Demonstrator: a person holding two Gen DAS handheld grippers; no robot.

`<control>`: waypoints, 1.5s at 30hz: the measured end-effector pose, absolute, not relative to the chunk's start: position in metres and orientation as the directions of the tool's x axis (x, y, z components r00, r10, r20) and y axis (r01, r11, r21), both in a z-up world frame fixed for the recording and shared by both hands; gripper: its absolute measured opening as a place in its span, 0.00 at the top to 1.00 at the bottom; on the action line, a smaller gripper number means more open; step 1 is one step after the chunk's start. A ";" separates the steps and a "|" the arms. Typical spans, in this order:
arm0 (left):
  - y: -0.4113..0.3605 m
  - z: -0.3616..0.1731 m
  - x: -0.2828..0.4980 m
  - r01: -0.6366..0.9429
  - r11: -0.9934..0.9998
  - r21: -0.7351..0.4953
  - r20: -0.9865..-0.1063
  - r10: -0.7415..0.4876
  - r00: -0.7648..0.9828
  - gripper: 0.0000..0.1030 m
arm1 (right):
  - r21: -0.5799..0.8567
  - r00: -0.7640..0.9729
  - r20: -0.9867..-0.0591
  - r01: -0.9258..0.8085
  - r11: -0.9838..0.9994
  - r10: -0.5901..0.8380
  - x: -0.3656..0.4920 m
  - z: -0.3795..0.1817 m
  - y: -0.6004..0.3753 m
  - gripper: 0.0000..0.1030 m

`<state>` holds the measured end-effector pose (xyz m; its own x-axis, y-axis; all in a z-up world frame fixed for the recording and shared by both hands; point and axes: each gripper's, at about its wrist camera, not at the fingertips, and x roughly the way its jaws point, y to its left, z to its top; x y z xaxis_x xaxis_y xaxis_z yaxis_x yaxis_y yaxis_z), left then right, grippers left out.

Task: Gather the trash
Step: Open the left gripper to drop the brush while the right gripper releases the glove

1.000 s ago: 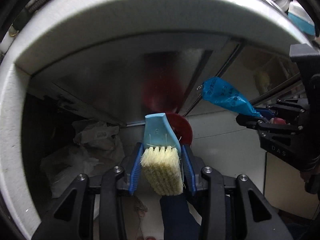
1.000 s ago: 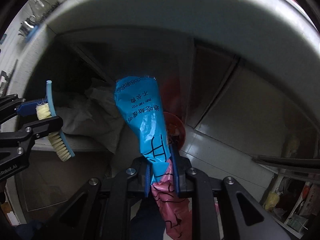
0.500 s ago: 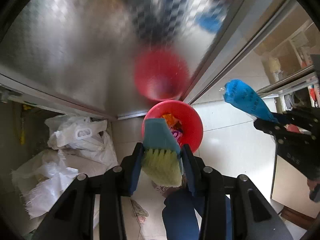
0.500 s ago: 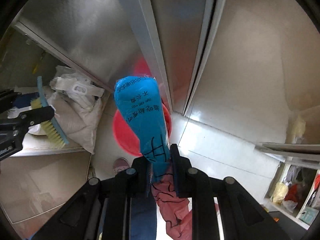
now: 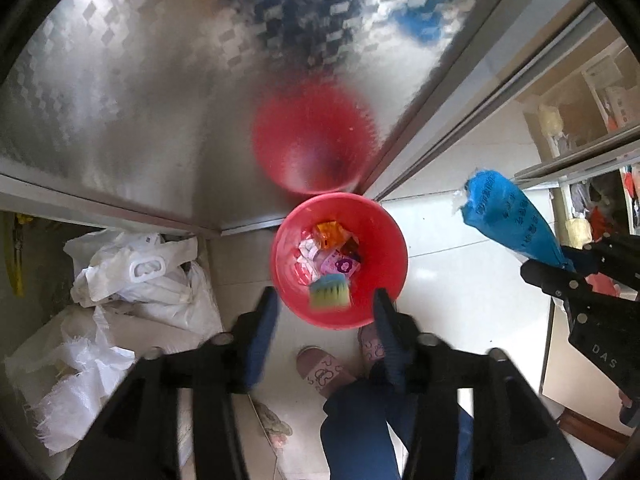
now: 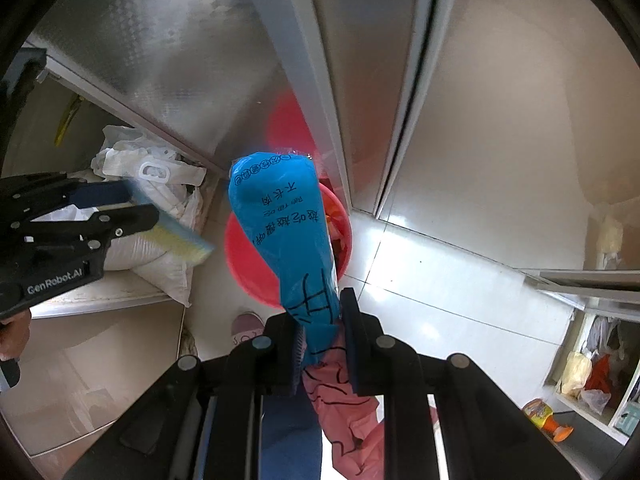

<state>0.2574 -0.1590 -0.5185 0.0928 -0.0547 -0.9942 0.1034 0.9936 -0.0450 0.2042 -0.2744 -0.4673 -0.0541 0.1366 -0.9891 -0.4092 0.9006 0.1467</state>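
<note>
The left gripper (image 5: 324, 304) points straight down over the red bin (image 5: 394, 240); its jaws have just been opening and stand apart, nothing pressed between them, and the brush (image 5: 329, 295) shows blurred below them, at about 6 o'clock inside the bin's rim, apparently dropping onto the wrappers (image 5: 328, 252) already there. The right gripper (image 6: 322, 332) has its jaws clamped on the blue bag (image 6: 280, 232), which stands up over the bin in its own view and sits at 3 o'clock of the bin in the left view. The risk lies with the bag: it is long and light, and held off to the bin's side, so a release from there would probably land it on the floor (image 5: 460, 280) or against the slippers (image 5: 320, 372). The brush, near the rim, might bounce out. The blur hides whether the brush has landed, and the bag covers much of the bin in the right view.
</note>
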 end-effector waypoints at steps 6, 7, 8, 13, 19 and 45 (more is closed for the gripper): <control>-0.159 -0.513 0.254 0.121 0.992 -0.039 -0.994 -0.050 0.095 0.48 | 0.136 -0.052 -0.991 -0.409 0.903 0.126 0.201 -0.470 -0.271 0.84; -0.158 -0.510 0.251 0.117 0.993 -0.035 -0.994 -0.046 0.097 0.48 | 0.138 -0.053 -0.990 -0.409 0.902 0.127 0.199 -0.471 -0.270 0.84; -0.156 -0.507 0.249 0.107 0.994 -0.031 -0.994 -0.042 0.100 0.48 | 0.139 -0.054 -0.990 -0.411 0.901 0.128 0.198 -0.471 -0.269 0.84; -0.139 -0.493 0.236 0.039 0.999 -0.017 -0.990 -0.022 0.137 0.48 | 0.165 -0.057 -0.986 -0.431 0.887 0.156 0.195 -0.467 -0.262 0.84; -0.122 -0.495 0.225 0.011 1.000 -0.015 -0.989 -0.016 0.147 0.37 | 0.182 -0.059 -0.983 -0.478 0.859 0.175 0.193 -0.464 -0.248 0.84; -0.096 -0.483 0.210 -0.042 0.999 0.029 -0.984 0.036 0.177 0.00 | 0.191 -0.066 -0.980 -0.590 0.785 0.188 0.199 -0.475 -0.218 0.38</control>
